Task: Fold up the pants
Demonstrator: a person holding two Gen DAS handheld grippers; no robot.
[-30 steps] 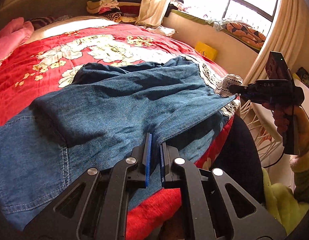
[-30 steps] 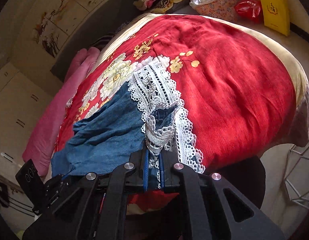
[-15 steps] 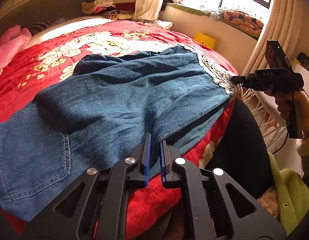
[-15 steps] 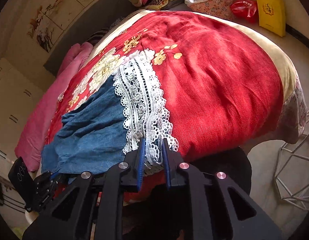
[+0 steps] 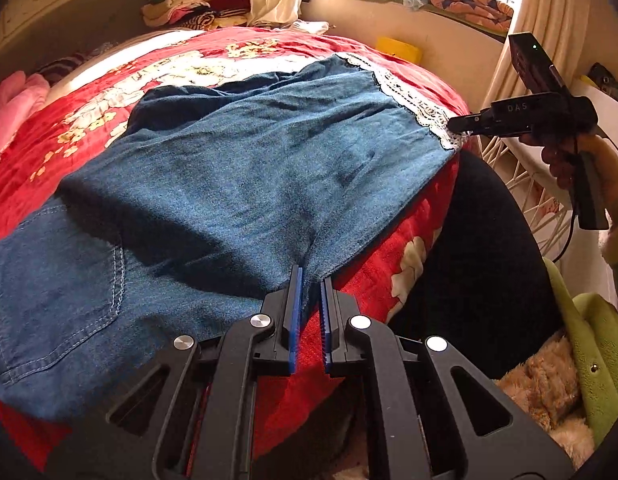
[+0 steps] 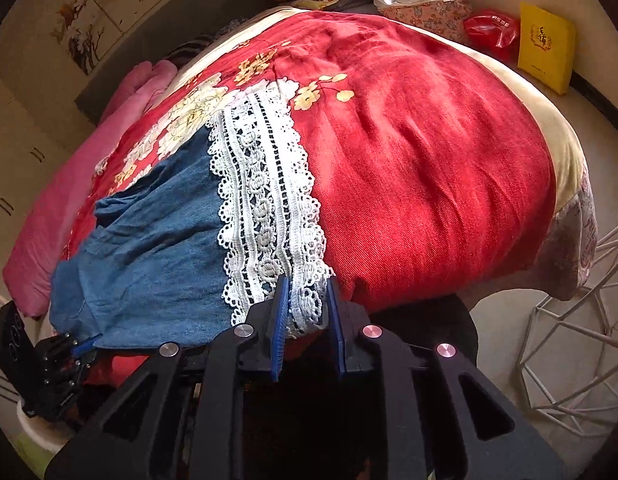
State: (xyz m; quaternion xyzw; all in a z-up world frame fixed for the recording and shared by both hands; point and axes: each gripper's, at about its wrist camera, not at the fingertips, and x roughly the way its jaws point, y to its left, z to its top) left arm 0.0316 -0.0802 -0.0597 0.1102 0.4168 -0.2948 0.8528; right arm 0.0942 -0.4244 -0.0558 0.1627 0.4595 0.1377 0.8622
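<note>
Blue denim pants with a white lace hem lie spread on a red flowered bedspread. My left gripper has its jaws slightly apart at the near edge of the upper leg; the denim edge runs into the narrow gap. My right gripper is open, its jaws on either side of the lace hem corner at the bed's edge. It also shows in the left wrist view, at the hem. The left gripper shows in the right wrist view at the denim's edge.
Pink bedding lies along the far side of the bed. A pile of folded clothes sits by the headboard. A yellow box and a red bag lie beyond the bed. A white wire frame stands right. A green garment lies nearby.
The right gripper's jaws have opened from around the lace hem, which now lies flat. The pants leg has been pulled out flatter. The left jaws have parted slightly.
</note>
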